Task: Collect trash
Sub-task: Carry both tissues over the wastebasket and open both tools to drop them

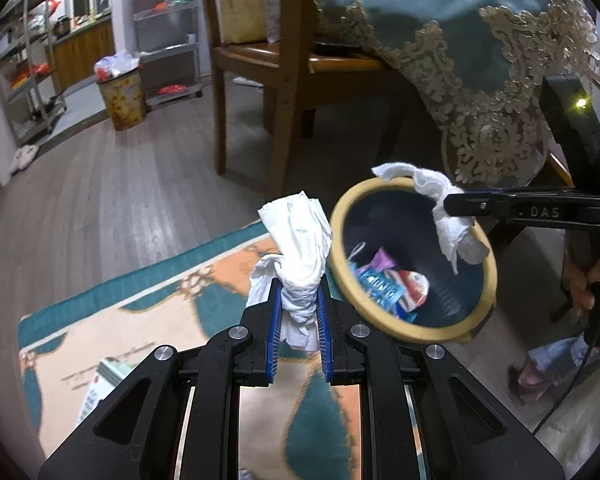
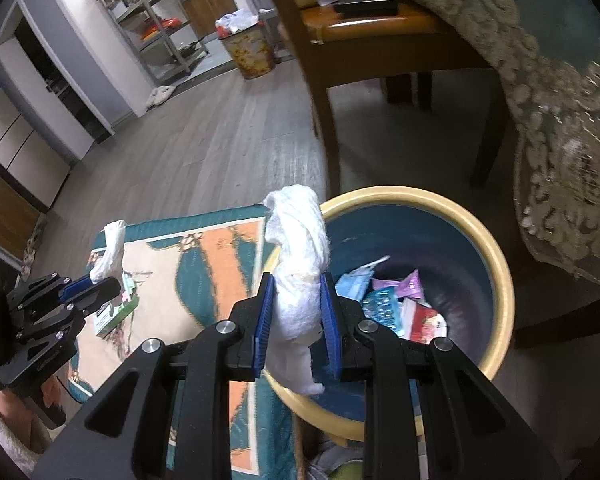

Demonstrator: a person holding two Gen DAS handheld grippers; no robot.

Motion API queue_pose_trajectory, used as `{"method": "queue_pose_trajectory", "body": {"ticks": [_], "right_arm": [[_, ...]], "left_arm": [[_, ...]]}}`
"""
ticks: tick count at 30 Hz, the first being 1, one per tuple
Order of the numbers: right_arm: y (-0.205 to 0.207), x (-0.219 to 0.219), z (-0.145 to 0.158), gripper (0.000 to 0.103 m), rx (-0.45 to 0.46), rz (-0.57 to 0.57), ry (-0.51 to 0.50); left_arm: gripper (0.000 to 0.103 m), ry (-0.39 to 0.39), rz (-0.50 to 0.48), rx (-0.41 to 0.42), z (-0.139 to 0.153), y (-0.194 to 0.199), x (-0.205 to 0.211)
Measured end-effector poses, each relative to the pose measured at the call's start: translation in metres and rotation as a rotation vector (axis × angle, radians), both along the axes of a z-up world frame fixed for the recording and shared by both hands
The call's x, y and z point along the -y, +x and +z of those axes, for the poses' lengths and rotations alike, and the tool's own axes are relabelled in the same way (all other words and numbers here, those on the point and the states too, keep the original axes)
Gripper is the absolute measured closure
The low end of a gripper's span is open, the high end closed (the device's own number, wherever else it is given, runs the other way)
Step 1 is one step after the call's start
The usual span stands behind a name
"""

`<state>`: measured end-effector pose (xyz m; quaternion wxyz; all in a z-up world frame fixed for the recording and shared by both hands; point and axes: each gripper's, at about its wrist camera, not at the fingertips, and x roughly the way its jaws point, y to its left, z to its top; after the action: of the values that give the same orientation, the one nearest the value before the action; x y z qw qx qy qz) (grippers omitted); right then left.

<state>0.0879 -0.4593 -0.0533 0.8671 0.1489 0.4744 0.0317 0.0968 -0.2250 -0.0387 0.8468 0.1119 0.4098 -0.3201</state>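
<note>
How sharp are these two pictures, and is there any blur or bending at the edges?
Left wrist view: the tissue wad is sharp, the bin slightly smeared, the chair bowed by the fisheye. Right wrist view: the tablecloth is streaked with motion blur, the room dim, corners black.

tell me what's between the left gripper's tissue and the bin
Nothing: in the left wrist view the left gripper holds its tissue beside the bin rim, with only rug behind.

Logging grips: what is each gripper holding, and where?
Left gripper pinches a crumpled tissue at its lower end; right gripper pinches another tissue mid-length.
</note>
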Motion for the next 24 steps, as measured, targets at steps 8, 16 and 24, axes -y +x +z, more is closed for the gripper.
{"method": "queue_pose_trajectory", "body": {"ticks": [8,16,24], "right_arm": [[-0.009,0.031,-0.007,0.080,-0.013,-0.079,-0.014],[-0.019,0.060,-0.021,0.080,-0.050,-0.154,-0.031],[-0.024,0.071,-0.031,0.080,-0.087,-0.181,-0.035]], "left_arm": [[0.085,-0.018,-0.026,-0.019,-0.008,0.000,0.031],[0.085,0.000,-0.063,-0.026,-0.021,-0.005,0.059],[0.085,0.021,-0.117,-0.013,-0.038,-0.016,0.086]]}}
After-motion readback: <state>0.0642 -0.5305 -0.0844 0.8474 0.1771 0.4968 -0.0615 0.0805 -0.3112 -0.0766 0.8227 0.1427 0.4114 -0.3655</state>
